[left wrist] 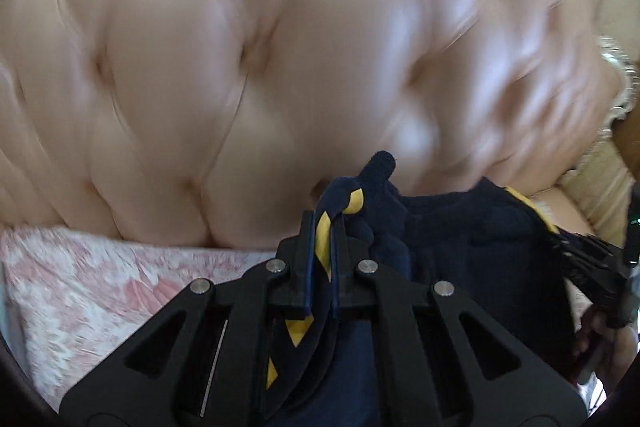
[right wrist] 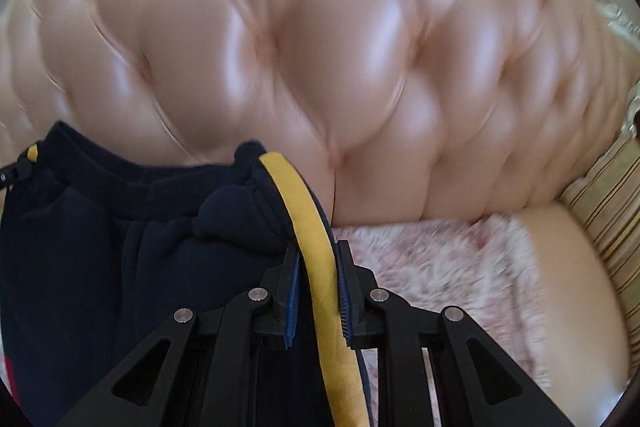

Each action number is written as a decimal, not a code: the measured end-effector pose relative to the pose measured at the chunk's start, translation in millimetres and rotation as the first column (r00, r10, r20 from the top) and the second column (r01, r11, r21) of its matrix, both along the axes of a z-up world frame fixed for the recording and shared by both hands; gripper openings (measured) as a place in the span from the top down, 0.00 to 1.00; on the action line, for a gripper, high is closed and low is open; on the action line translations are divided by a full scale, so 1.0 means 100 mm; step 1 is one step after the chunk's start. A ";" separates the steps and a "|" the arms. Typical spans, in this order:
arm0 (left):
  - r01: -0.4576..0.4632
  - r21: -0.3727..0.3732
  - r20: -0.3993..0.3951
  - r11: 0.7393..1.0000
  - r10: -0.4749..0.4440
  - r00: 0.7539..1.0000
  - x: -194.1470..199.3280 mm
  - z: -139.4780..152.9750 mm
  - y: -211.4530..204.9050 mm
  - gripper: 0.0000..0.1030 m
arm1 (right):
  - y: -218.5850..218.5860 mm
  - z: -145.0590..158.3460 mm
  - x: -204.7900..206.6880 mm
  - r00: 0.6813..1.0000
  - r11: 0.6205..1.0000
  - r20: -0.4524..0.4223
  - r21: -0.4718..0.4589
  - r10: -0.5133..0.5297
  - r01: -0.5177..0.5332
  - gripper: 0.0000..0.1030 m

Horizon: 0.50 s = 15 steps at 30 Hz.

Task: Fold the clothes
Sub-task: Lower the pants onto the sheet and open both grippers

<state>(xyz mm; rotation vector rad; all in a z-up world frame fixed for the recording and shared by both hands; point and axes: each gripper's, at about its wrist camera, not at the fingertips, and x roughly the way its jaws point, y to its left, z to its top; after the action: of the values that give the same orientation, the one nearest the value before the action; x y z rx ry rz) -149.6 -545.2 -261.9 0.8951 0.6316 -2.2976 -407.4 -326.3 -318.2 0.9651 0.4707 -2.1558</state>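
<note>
Filling most of both wrist views, a tufted, peach-coloured sofa back (left wrist: 280,47) rises blurred behind the scene, with a fluffy pink-and-white seat cover (right wrist: 440,259) spread along the cushion below it and a striped gold cushion (right wrist: 600,195) wedged at the right end. Stretched between the two grippers just above that cover hangs a navy garment (right wrist: 100,227) with a thick waistband, its yellow side stripe (right wrist: 316,267) running down one edge. On the garment's left corner, the left gripper (left wrist: 324,243) is clamped tight, its blue pads pinching a bunched fold of navy cloth and a strip of yellow trim (left wrist: 322,231), a knot of fabric poking up past the fingertips. On the other corner, the right gripper (right wrist: 318,259) is closed nearly as far, its ribbed blue pads (right wrist: 344,287) squeezing the yellow stripe and the navy cloth beside it. In the left wrist view, the right gripper shows blurred at the far right edge; the left gripper's tip peeks in at the left edge of the right wrist view.
</note>
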 end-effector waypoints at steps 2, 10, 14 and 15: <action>-0.026 0.001 0.032 1.000 0.026 0.999 -0.03 -0.25 -0.02 0.92 | -0.09 -0.24 -0.06 1.000 1.000 0.019 0.029 -0.010 0.010 0.84; -0.202 -0.108 0.099 0.973 0.213 0.972 0.33 -0.35 -0.07 0.40 | 0.06 -0.37 -0.41 0.997 0.997 0.017 0.030 -0.077 0.076 0.45; -0.134 0.038 -0.040 0.990 0.136 0.990 0.91 -0.10 0.19 0.41 | 0.53 0.12 -0.35 0.991 0.992 -0.062 -0.046 -0.121 0.118 0.24; -0.091 0.083 -0.078 0.992 0.097 0.992 1.07 -0.04 0.33 0.48 | 0.68 0.24 -0.24 0.991 0.992 -0.072 -0.067 -0.110 0.106 0.24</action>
<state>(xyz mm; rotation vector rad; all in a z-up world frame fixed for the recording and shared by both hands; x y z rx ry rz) -43.0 -512.2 -266.1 0.7925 0.7883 -2.2476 -431.0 -258.7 -294.2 0.8959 0.3922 -2.2967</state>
